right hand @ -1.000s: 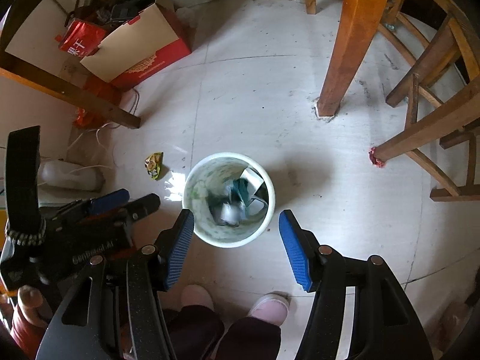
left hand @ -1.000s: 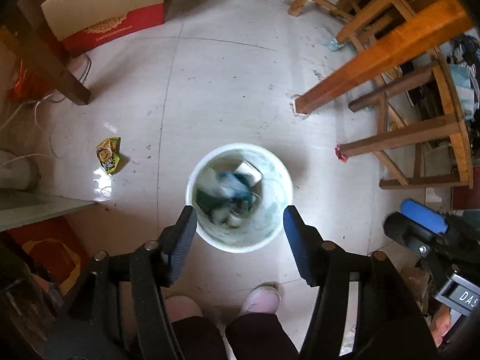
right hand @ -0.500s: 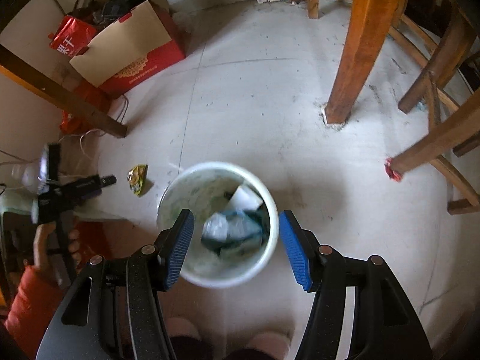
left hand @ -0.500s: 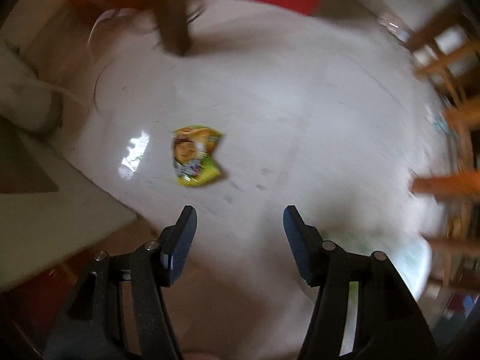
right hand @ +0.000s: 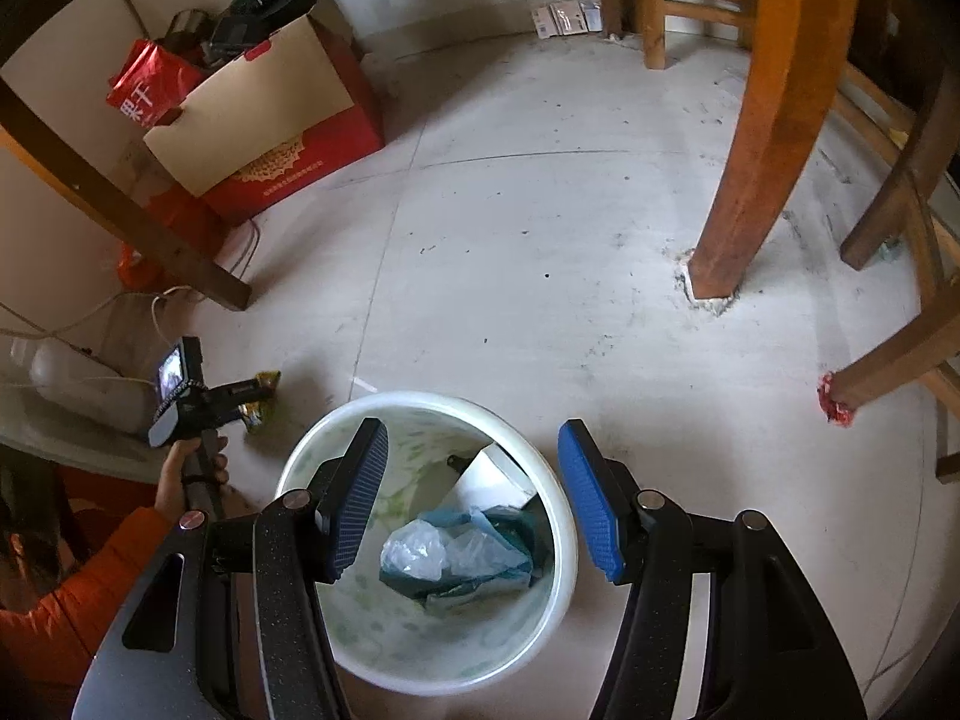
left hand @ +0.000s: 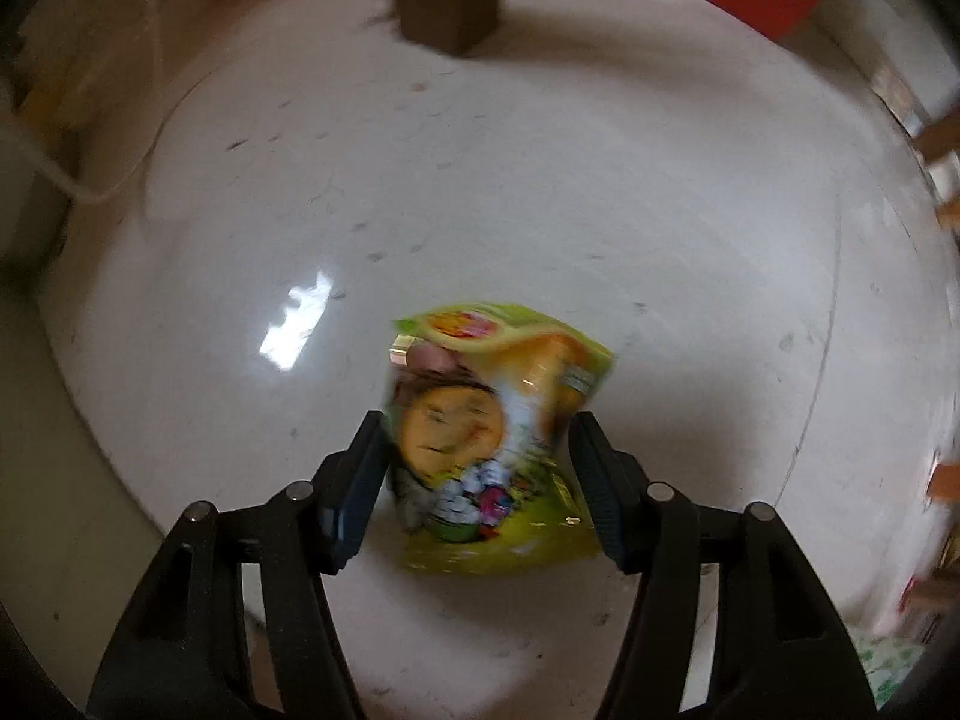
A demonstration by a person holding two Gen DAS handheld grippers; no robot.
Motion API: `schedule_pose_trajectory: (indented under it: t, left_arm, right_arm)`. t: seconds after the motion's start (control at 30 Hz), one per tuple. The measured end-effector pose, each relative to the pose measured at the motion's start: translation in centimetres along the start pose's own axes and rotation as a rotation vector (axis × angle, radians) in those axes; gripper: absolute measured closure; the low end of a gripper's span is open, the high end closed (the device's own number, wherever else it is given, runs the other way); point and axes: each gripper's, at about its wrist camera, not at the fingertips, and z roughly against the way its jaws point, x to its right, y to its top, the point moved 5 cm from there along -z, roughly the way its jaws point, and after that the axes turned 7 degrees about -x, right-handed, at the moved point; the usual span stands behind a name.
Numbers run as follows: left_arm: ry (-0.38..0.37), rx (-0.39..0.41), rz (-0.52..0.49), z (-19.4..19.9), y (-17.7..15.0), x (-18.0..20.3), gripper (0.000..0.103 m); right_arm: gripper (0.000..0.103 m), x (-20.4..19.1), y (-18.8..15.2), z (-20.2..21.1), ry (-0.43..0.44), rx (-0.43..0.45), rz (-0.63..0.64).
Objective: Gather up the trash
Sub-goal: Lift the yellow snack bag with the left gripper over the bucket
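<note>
The left claw (left hand: 477, 480) is pointing almost straight down at the floor (left hand: 600, 192), jaws spread with the yellow-green wrapper (left hand: 486, 438) lying flat between them; the shot's too blurry to tell if the pads are touching it. The right claw (right hand: 473, 498) is hanging over the white bin (right hand: 558, 540), jaws spread and pinching nothing, with plastic bags (right hand: 444, 552) sitting inside. In the right view, the wrapper is sitting just left of the bin, under the left claw.

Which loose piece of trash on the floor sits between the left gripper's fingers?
The yellow-green snack wrapper, framed by the left gripper. The red scrap lies far off by a chair leg.
</note>
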Motion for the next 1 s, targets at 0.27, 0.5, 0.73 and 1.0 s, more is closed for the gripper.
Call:
schedule_pose_trajectory:
  t: [0.27,0.5,0.73,1.0]
  left_arm:
    - [-0.029,0.072,-0.128,2.6,-1.1,3.0,0.084]
    - [-0.211,0.176,-0.347,15.1,-6.9,9.2,0.084]
    - [-0.353,0.157,-0.574,23.4,-17.6,16.8,0.083]
    - [-0.335,0.074,-0.632,21.0,-20.4,19.9,0.055]
  right_arm:
    - [0.048,-0.4,-0.5,-0.2,0.01,0.007,0.015]
    - [0.048,-0.2,-2.5,0.9,-0.009,-0.008,-0.026]
    - [0.048,0.2,-4.5,2.4,0.001,0.0,-0.081]
    - [0.048,0.6,-6.3,4.0,0.007,0.003,-0.084]
